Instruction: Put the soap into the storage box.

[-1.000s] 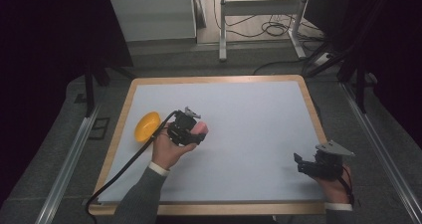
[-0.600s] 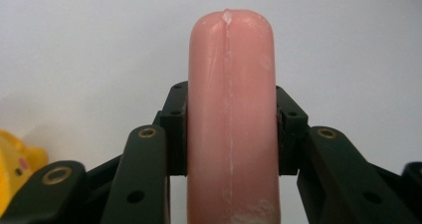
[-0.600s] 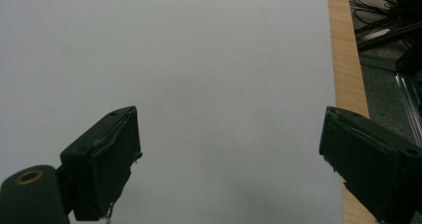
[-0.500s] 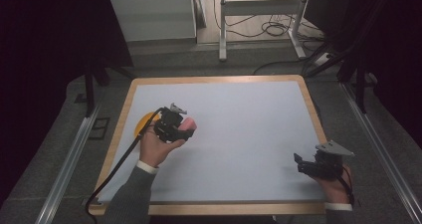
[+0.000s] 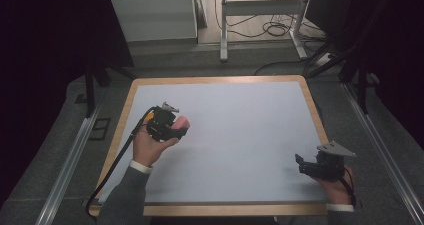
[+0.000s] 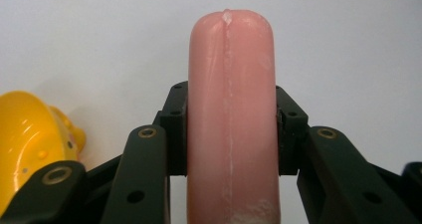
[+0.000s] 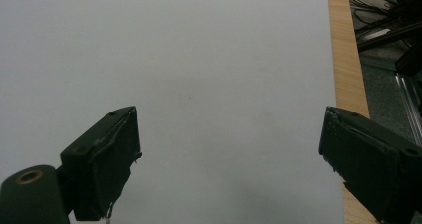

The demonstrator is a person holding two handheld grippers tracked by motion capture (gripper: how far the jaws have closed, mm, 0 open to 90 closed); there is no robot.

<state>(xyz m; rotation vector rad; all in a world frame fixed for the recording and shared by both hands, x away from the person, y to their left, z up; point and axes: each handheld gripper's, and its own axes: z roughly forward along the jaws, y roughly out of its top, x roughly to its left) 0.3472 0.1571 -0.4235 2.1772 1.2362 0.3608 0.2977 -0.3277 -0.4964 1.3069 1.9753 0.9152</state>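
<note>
Over at the left side of the table (image 5: 235, 90), the left gripper (image 5: 176, 130) has its jaws clamped on a pink sausage (image 5: 182, 121), which sits upright between the pads in the left gripper view (image 6: 230, 109) with its rounded end sticking well past them. It looks smooth and a bit waxy, with a seam down the middle, so my worry is that it could slide or twist out of the pads if the hand tilts or swings sharply, and then roll across the pale mat. Just beside it in the left gripper view is a yellow toy (image 6: 30, 139), close enough that a careless sweep of the hand could knock it or nudge it toward the wooden edge. Squeezing harder might dent or squash the sausage if it is soft. The right gripper (image 5: 306, 166) rests near the front right corner, jaws spread wide with nothing between them, well apart from the sausage and no help if it drops.
</note>
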